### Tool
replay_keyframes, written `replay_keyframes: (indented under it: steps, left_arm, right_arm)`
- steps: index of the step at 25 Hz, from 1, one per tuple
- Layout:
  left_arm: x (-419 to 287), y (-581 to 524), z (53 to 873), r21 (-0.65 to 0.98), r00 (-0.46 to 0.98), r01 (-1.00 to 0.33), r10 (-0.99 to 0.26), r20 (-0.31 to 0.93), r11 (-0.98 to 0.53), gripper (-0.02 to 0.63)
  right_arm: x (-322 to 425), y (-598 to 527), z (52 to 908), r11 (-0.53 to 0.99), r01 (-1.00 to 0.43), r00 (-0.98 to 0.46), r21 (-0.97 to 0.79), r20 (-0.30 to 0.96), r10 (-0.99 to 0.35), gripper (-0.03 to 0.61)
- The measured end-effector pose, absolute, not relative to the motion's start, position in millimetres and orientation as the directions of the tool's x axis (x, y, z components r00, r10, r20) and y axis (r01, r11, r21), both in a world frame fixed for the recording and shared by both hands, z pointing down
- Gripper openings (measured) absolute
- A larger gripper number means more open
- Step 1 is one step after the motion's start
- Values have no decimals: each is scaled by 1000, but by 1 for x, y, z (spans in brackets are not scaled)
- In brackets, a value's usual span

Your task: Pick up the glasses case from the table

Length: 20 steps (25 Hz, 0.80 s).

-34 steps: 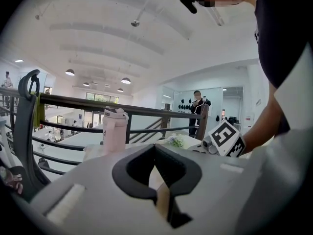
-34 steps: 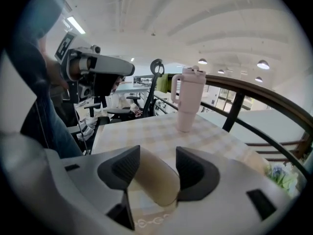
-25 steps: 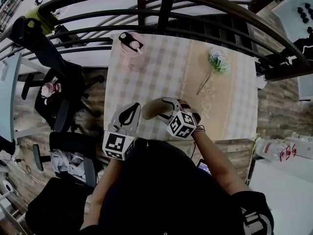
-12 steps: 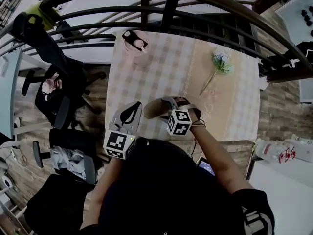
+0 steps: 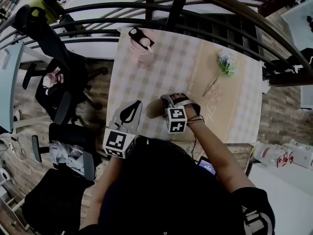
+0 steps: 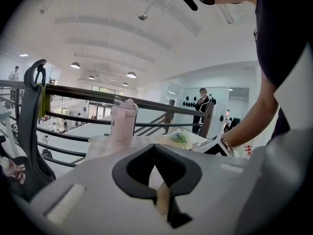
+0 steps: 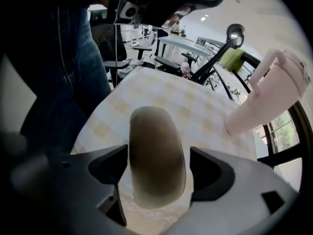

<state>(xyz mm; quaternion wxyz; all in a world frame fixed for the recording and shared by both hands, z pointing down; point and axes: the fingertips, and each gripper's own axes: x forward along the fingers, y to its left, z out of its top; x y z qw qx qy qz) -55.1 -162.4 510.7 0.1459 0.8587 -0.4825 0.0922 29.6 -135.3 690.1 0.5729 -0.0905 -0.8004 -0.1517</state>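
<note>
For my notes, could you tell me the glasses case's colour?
Dull olive-brown glasses case, clearest in the right gripper view.

The middle of the pale checked cloth-covered table (image 5: 166, 77) lies bare; only the brown oval glasses case (image 5: 155, 108) sits near its front edge. A pink lidded drinking bottle (image 5: 141, 47) stands at the far left corner and a white-flowered sprig (image 5: 221, 68) lies far right. A dark curved metal railing (image 5: 177, 9) closes the far side, and a black office chair (image 5: 58, 62) crowds the left.
</note>
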Motion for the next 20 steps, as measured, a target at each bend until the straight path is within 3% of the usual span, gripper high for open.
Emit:
replay_keyframes:
  steps: [20]
  left_arm:
    - [-75, -156, 513, 165, 470, -882, -825, 313, -441, 9]
  right_arm:
    - [26, -132, 712, 888, 459, -163, 1, 983, 83, 367]
